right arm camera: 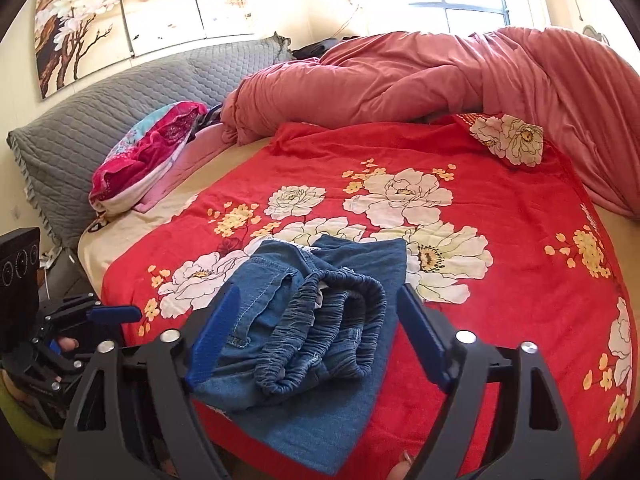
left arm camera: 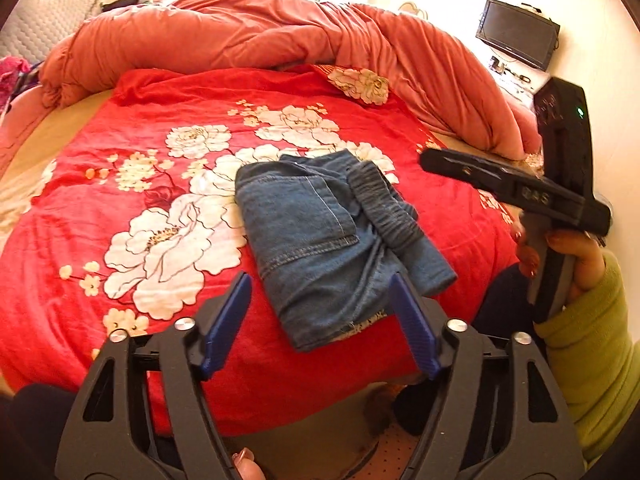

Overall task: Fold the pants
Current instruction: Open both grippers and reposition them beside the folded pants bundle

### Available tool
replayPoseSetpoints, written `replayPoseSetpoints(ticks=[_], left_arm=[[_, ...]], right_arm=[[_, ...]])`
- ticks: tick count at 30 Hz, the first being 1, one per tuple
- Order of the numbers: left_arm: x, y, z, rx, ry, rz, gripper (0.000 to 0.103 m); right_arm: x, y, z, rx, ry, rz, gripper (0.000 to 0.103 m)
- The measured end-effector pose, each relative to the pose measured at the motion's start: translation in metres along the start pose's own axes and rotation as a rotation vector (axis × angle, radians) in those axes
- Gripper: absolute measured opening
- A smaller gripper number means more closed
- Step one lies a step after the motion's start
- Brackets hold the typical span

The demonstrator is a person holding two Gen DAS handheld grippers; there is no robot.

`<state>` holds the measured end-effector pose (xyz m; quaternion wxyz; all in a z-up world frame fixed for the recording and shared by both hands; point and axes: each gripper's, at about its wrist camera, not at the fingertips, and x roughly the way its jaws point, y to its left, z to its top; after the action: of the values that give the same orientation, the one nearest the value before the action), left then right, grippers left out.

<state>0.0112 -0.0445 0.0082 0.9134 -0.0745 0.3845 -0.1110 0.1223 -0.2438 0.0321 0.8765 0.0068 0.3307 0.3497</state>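
Blue denim pants (left arm camera: 320, 240), folded into a compact bundle with the elastic waistband (right arm camera: 320, 332) uppermost, are laid on the red floral blanket (left arm camera: 120, 160) near the front edge of the bed. The left gripper (left arm camera: 320, 320) is held above the near end of the bundle, its blue pads (left arm camera: 228, 320) spread wide with nothing between them. The right gripper (right arm camera: 316, 332) is likewise spread wide over the pants, gripping nothing. A pink quilt (right arm camera: 440, 76) is heaped behind.
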Motion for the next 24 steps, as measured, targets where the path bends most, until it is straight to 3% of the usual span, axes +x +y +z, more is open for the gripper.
replayPoseSetpoints(ticks=[6, 8, 13, 24], left_arm=[[0.002, -0.001, 0.007, -0.006, -0.011, 0.015, 0.082], [0.003, 0.0, 0.008, -0.015, -0.01, 0.017, 0.084], [0.006, 0.002, 0.013, -0.03, -0.013, 0.025, 0.093], [0.02, 0.009, 0.023, -0.042, -0.011, 0.051, 0.093]], right_arm=[[-0.011, -0.002, -0.004, 0.018, -0.025, -0.02, 0.091], [-0.012, -0.003, -0.005, 0.021, -0.029, -0.028, 0.096], [-0.017, -0.007, -0.005, 0.034, -0.054, -0.058, 0.097], [-0.029, -0.017, -0.002, 0.059, -0.137, -0.124, 0.098]])
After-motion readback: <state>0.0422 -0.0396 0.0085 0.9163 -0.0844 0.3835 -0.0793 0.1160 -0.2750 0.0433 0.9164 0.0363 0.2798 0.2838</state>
